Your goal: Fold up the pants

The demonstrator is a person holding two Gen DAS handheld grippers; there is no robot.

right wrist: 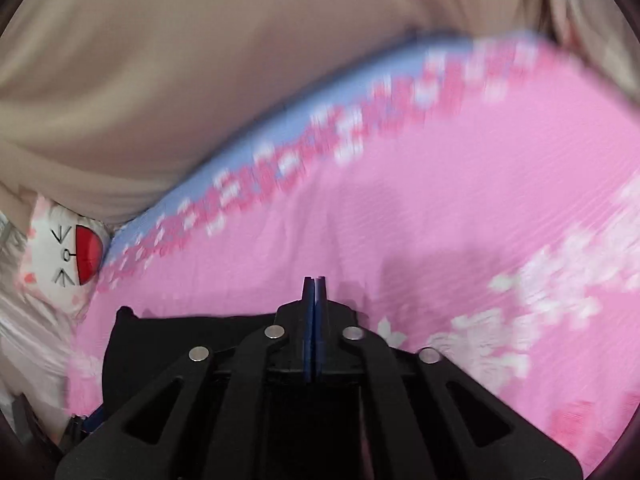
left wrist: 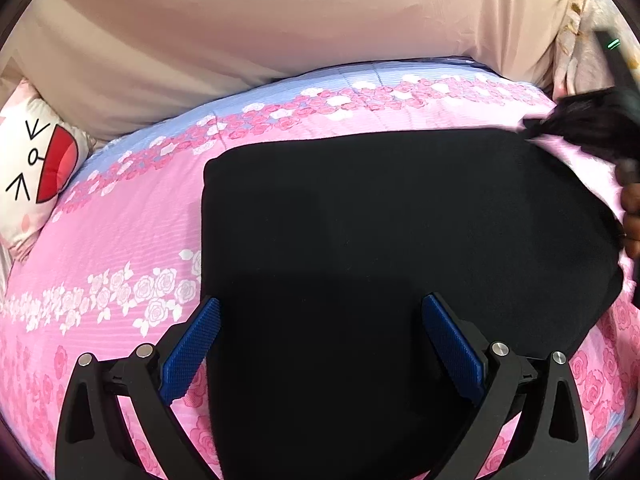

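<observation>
Left wrist view: black folded fabric pants (left wrist: 380,240) lie flat on the pink rose-print bed sheet (left wrist: 120,240), mid-bed; left tongs (left wrist: 320,316) spread wide above them, grasping nothing. Right tongs (right wrist: 315,284) clenched, nothing visible between the pads. Cartoon-face pillow (left wrist: 32,176) at bed's left edge.

1. Left hand-held gripper (left wrist: 320,332): blue pads (left wrist: 192,352) spread wide apart, angled downward, nothing pinched between.
2. Right hand-held gripper (right wrist: 315,280): pads pressed flat together, tilted downward, blurred surroundings.
3. Bare hand (left wrist: 631,216) at the right edge of the left wrist view.
</observation>
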